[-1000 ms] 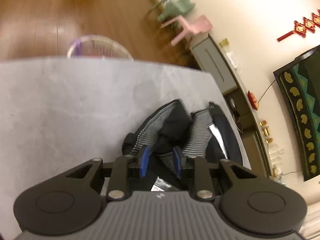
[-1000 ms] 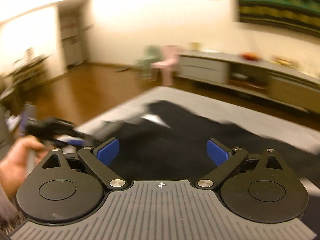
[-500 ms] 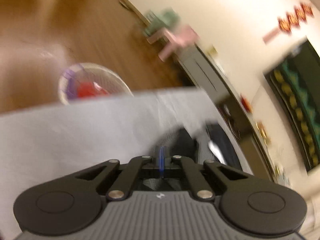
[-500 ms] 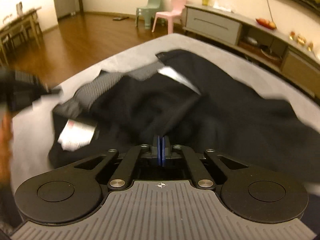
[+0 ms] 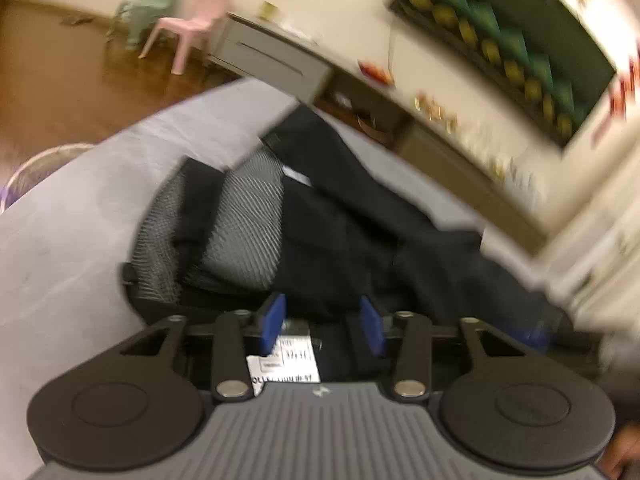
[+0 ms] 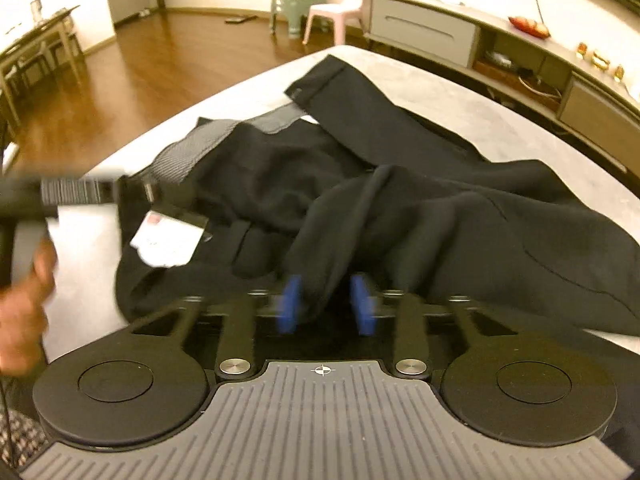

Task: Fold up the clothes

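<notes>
A grey table (image 6: 460,92) spreads ahead of both grippers, with a wood floor (image 6: 132,64) beyond it. A black garment (image 6: 460,232) lies rumpled across the table, its grey mesh lining (image 5: 248,224) turned up ahead of the left gripper (image 5: 322,322). A white tag (image 5: 288,364) sits under that gripper. Its jaws have just been opening and stand part open over the garment's near edge, with cloth between them but not pinched. The right gripper (image 6: 327,304) has also just been opening; a raised fold of black cloth runs between its blue pads (image 6: 290,304), and whether they press it cannot be told. A hand (image 6: 24,312) shows left of the right gripper.
</notes>
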`<state>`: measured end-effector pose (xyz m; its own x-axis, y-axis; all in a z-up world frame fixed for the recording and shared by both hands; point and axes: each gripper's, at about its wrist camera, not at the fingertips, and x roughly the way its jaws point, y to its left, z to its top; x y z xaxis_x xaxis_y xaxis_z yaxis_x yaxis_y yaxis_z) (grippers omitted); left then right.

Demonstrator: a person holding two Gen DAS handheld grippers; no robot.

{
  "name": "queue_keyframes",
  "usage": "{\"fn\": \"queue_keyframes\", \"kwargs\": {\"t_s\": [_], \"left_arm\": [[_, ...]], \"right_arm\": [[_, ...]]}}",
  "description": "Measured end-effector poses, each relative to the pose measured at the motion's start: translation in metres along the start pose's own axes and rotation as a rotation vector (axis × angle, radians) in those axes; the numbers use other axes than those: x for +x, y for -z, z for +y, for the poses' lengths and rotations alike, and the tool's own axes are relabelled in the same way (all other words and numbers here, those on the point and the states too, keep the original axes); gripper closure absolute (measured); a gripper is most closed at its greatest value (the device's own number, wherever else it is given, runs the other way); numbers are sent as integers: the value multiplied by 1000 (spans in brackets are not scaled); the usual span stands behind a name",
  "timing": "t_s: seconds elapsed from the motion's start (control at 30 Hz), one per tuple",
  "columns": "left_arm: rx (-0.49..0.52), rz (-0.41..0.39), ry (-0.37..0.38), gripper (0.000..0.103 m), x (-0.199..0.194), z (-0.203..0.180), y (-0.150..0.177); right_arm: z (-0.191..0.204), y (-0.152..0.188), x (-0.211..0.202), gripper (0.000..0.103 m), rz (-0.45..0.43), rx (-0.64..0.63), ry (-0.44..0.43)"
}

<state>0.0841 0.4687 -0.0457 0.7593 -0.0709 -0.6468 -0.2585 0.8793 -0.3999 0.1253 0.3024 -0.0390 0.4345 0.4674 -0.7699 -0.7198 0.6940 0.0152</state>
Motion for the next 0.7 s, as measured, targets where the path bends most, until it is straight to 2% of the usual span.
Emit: {"fn": "queue_keyframes", "kwargs": {"t_s": [0.07, 0.13, 0.2, 0.23, 0.27, 0.3, 0.33, 0.37, 0.4, 0.43, 0.5, 0.53, 0.63, 0.7], "left_arm": [[62, 33, -22, 58, 13, -9, 4], [121, 48, -13, 58, 18, -19, 8], [175, 63, -17, 58, 26, -29, 13], [197, 66, -24, 58, 31, -33, 15], [225, 71, -26, 58, 36, -39, 18], [257, 70, -35, 58, 41, -45, 21], [290, 68, -44, 59, 46, -51, 24], [330, 63, -61, 71, 48, -56, 27], [350, 65, -64, 77, 49, -59, 28], [368, 68, -65, 92, 50, -62, 28], [364, 65, -43, 95, 48, -64, 26], [370, 46, -40, 96, 43, -65, 25], [331, -98, 11, 96, 13, -63, 12], [259, -299, 22, 96, -24, -54, 3]], "right_arm": [[-4, -11, 10, 52, -3, 25, 21], [-9, -20, 18, 40, 1, 56, 28], [-14, -29, 30, 36, 8, 96, 5], [-15, -33, 37, 39, 16, 112, -11], [-15, -34, 46, 43, 28, 122, -22], [-17, -34, 52, 82, 44, 128, -33], [-18, -33, 55, 103, 48, 134, -44], [-21, -28, 51, 103, 27, 141, -40], [-23, -23, 43, 103, -12, 147, -27], [-26, -16, 35, 103, -48, 156, -15], [-34, -4, 21, 103, -89, 178, 0], [-38, 2, 16, 103, -100, 187, 7], [-50, 16, 3, 103, -133, 230, 25], [-58, 21, -5, 103, -158, 269, 18]]}}
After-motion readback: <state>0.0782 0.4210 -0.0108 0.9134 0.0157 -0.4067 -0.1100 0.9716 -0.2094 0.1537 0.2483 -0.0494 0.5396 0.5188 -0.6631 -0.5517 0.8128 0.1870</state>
